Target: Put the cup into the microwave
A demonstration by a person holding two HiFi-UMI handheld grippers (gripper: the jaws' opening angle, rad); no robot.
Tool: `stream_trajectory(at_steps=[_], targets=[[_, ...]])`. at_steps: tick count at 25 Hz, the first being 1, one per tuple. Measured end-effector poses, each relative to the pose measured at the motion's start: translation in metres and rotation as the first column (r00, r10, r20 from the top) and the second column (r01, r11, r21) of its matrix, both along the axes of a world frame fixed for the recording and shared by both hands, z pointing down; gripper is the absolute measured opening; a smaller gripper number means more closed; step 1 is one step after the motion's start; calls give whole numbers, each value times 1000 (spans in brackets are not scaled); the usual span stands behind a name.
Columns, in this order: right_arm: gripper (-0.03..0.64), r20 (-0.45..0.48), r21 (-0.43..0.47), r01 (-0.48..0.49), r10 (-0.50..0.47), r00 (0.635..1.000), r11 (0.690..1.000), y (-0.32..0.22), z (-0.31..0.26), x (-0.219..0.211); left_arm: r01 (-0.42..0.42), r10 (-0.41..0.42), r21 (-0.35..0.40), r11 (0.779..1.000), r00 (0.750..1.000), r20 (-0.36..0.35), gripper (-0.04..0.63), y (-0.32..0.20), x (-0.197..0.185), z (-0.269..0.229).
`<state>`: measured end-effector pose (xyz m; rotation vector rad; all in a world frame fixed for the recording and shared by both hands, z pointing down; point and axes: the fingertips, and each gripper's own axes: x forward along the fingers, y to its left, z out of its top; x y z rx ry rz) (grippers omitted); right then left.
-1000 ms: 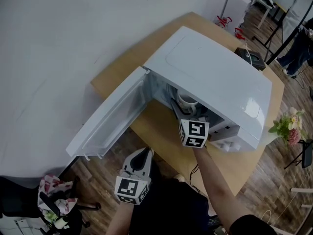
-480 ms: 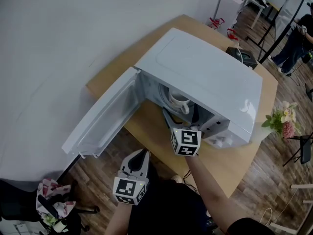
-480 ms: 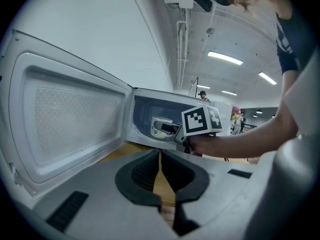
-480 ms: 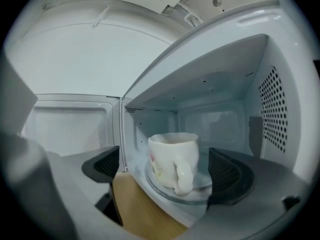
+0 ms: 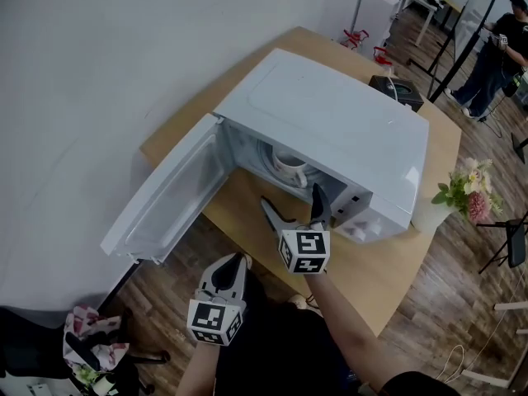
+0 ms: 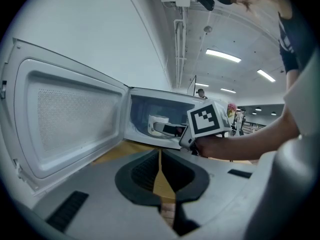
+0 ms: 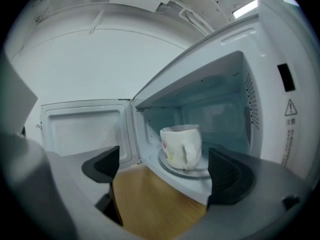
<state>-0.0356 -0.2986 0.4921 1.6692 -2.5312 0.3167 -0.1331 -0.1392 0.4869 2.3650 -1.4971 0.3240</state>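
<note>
The cup [image 7: 181, 146] stands on the turntable [image 7: 199, 172] inside the open microwave [image 5: 330, 122]. The right gripper [image 7: 165, 171], jaws wide apart and empty, faces the opening. The left gripper [image 6: 160, 159] is pinched together, empty. The print on the warning-triangle label [image 7: 291, 119] is unreadable.

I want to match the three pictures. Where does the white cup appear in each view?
Head view: the cup stands inside the microwave, just above the picture's centre.
Left gripper view: the cup is small, in the cavity, near the centre.
Right gripper view: the cup is large, on the turntable, near the centre.
Shared landmark: the open door, on the cup's left in all three.
</note>
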Motion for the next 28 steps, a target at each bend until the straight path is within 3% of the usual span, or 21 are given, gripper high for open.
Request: stream_trajectory(at_steps=[8, 21, 28], targets=[[514, -21, -80, 62, -64, 998, 995, 30, 10, 1, 9, -9, 4, 1000, 1000, -1, 17, 7, 4, 4], [509, -53, -17, 97, -98, 994, 995, 63, -30, 9, -25, 25, 22, 999, 1000, 2, 17, 8, 27, 4], [487, -28, -6, 106, -106, 994, 994, 73, -41, 13, -48, 48, 29, 998, 999, 1, 17, 5, 35, 2]])
